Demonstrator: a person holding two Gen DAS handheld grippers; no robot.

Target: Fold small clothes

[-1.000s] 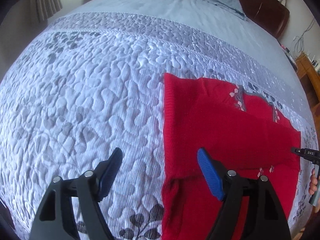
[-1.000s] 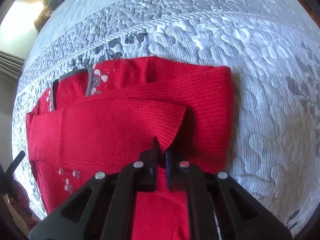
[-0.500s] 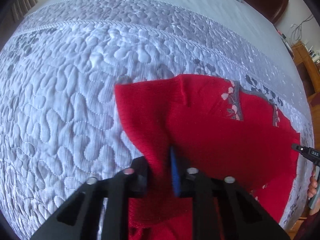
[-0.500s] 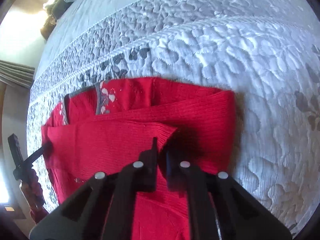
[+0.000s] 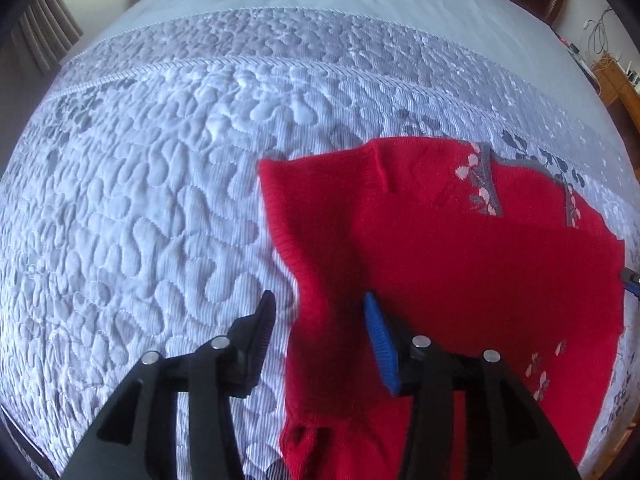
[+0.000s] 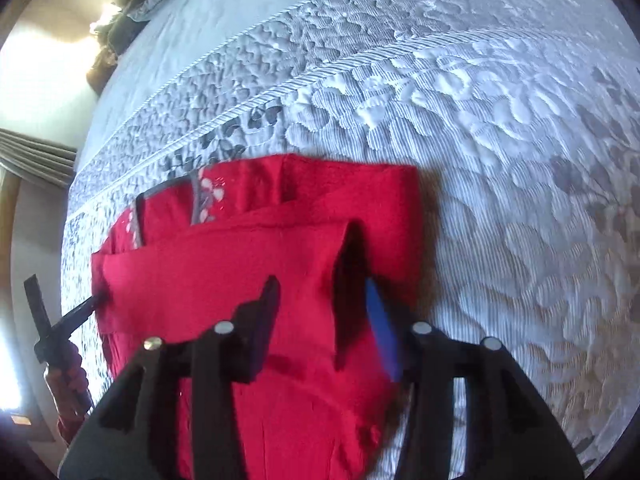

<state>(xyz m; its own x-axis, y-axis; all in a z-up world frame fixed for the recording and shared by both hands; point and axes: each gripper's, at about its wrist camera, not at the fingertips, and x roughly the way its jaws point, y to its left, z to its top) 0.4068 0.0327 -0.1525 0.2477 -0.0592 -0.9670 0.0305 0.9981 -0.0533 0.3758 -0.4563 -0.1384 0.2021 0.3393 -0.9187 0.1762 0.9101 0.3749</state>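
Red sweater (image 5: 460,264) on quilt (image 5: 152,200): sleeves looked folded in; final fold pending. My left gripper (image 5: 320,320) and right gripper (image 6: 324,300) were opening, cloth between jaws, unpinched.

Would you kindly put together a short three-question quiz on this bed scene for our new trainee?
1. True or false: the red sweater lies on a quilted bedspread.
2. Multiple choice: what trims the sweater's neckline? A) yellow stripes B) grey band with pale flowers C) blue buttons
3. Short answer: are the pads of the left gripper and the right gripper pressing on the sweater?

Key
1. True.
2. B: a grey band with pale flowers beside it.
3. No. Both sets of jaws are opening; sweater fabric sits in each gap, but the pads stand clear of it.
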